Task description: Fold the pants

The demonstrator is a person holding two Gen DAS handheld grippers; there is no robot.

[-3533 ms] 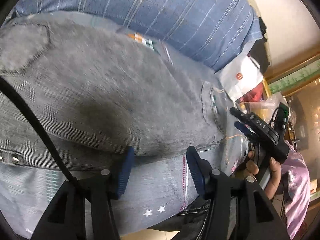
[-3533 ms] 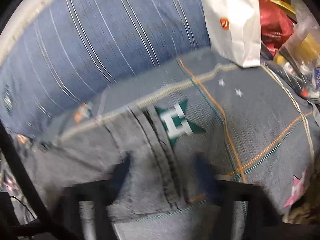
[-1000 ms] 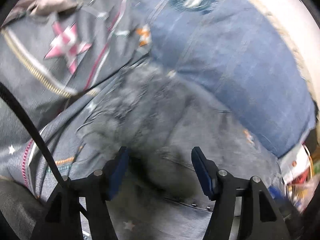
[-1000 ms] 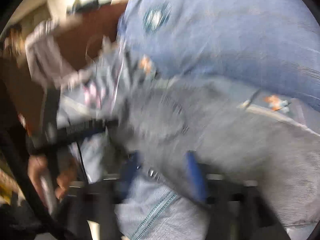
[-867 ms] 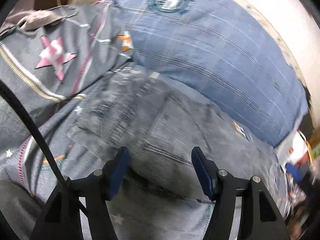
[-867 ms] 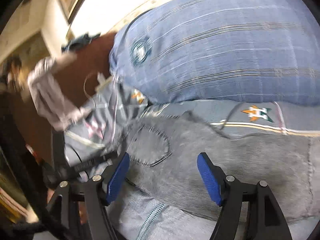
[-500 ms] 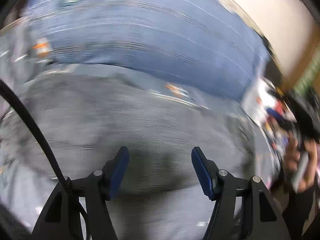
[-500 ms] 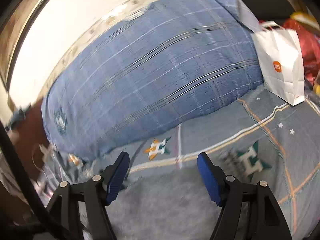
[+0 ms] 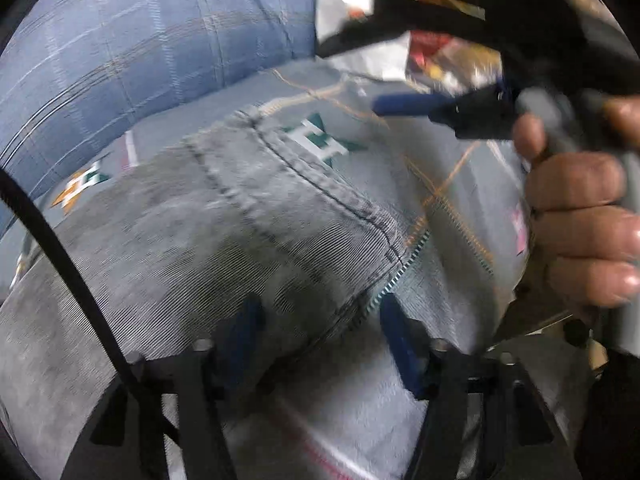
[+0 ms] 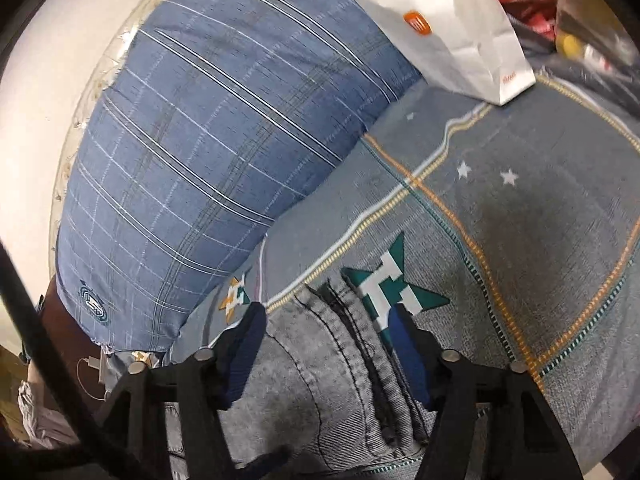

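Left wrist view: the grey denim pants (image 9: 240,248) lie folded on the grey-blue patterned bedspread (image 9: 460,200), in front of the large blue plaid pillow (image 9: 140,48). Their stitched hem edge runs past the green star motif (image 9: 320,140) printed on the bedspread. The left gripper (image 9: 320,340) points down at the near corner of the pants; its blue-padded jaws are closing, with the hem corner between them, and blur hides whether the pads press the cloth yet. Right of the pillow, a person's hand (image 9: 580,220) grips the handle of the right gripper (image 9: 404,105), of which one blue finger shows above the bedspread.

Right wrist view: the right gripper (image 10: 324,344) is over the stacked hem edges of the pants (image 10: 340,360), just below the green star motif (image 10: 394,280). Its jaws are closing, half wide, with the layered denim between them; the pads look apart from the cloth. Beyond the blue plaid pillow (image 10: 200,140) stands a white paper bag (image 10: 452,32).
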